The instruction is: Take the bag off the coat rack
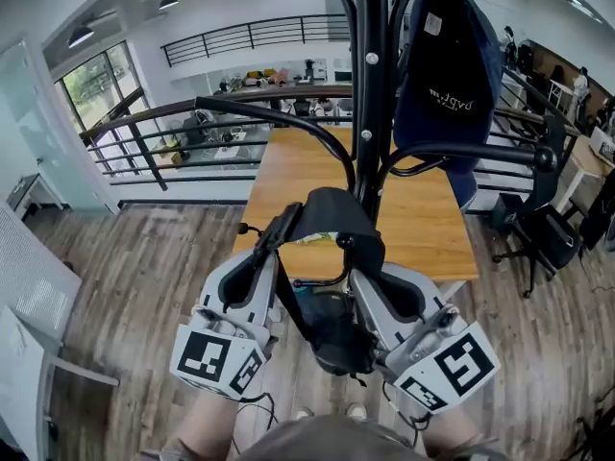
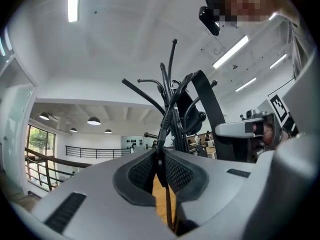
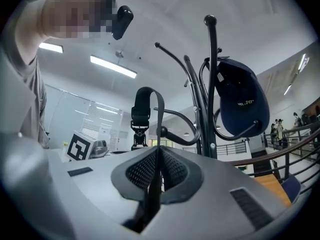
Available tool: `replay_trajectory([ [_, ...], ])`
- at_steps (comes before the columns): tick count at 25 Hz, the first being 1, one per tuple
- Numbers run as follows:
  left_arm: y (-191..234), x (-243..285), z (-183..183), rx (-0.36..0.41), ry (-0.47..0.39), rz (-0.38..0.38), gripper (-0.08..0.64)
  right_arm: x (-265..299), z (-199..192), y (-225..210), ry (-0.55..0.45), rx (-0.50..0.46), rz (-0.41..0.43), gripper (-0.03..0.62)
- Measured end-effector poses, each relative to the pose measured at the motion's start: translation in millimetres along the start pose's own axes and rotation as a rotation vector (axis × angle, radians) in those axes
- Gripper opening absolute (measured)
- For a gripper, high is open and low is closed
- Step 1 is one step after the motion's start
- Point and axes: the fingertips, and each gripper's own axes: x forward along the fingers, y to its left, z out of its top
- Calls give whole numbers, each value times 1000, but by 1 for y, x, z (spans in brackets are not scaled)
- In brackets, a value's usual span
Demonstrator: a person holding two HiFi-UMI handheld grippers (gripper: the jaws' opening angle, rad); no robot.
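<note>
Clamping the bag strap (image 1: 327, 209), left gripper (image 1: 279, 229) and right gripper (image 1: 352, 257) alike, above plank floor (image 1: 144, 257), wooden table (image 1: 413, 219) beyond

I see the black bag (image 1: 336, 339) hanging low, its wide strap (image 1: 332, 211) arching up just beside the black coat rack (image 1: 371, 94) pole.
</note>
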Motion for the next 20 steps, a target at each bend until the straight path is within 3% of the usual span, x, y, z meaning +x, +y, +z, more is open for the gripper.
replay_trajectory([
  [3,24,-24,15,-21,-17,72,35,8,13,5,-36,67,49,32],
  [7,53,-53,24,-6,-20,181,35,25,16,17,-29,47,130,32],
  [12,78,-99,23,15,3,289,37,53,2,69,-2,4,264,32],
  [20,94,-180,20,63,58,502,37,69,-26,121,44,71,460,32],
])
